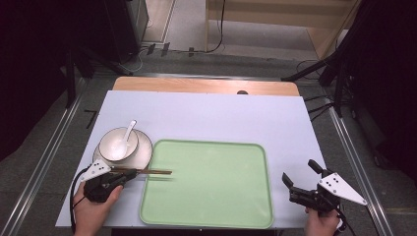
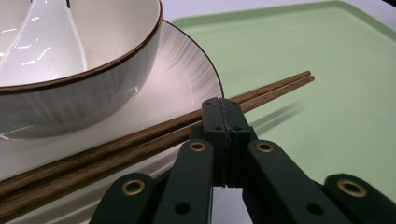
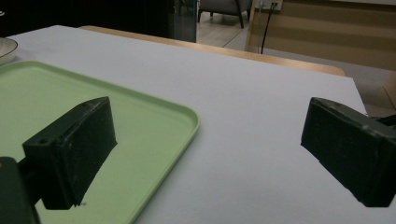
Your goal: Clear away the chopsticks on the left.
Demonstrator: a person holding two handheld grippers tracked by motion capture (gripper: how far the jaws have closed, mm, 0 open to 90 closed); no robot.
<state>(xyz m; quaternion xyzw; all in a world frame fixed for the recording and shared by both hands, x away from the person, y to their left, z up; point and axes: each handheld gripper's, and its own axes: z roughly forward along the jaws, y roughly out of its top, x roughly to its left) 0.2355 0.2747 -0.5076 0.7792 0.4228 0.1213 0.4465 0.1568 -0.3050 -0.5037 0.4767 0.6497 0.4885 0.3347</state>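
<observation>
A pair of brown wooden chopsticks (image 1: 153, 171) (image 2: 275, 88) lies level, one end over the white plate (image 1: 144, 153) (image 2: 182, 70) and the other reaching over the left edge of the green tray (image 1: 206, 187) (image 2: 327, 56). My left gripper (image 1: 132, 173) (image 2: 223, 109) is shut, pad against pad, and its tips are right at the chopsticks, which cross behind them; I cannot tell whether they touch. A white bowl (image 1: 117, 145) (image 2: 70, 93) with a white spoon (image 1: 130, 129) (image 2: 46, 42) stands on the plate. My right gripper (image 1: 298, 170) (image 3: 205, 154) is open and empty over the table, right of the tray (image 3: 46, 93).
A pale sheet (image 1: 206, 118) covers the wooden table (image 1: 196, 84). Metal rails and dark stands flank the table on both sides. Cables lie on the floor beyond the far edge.
</observation>
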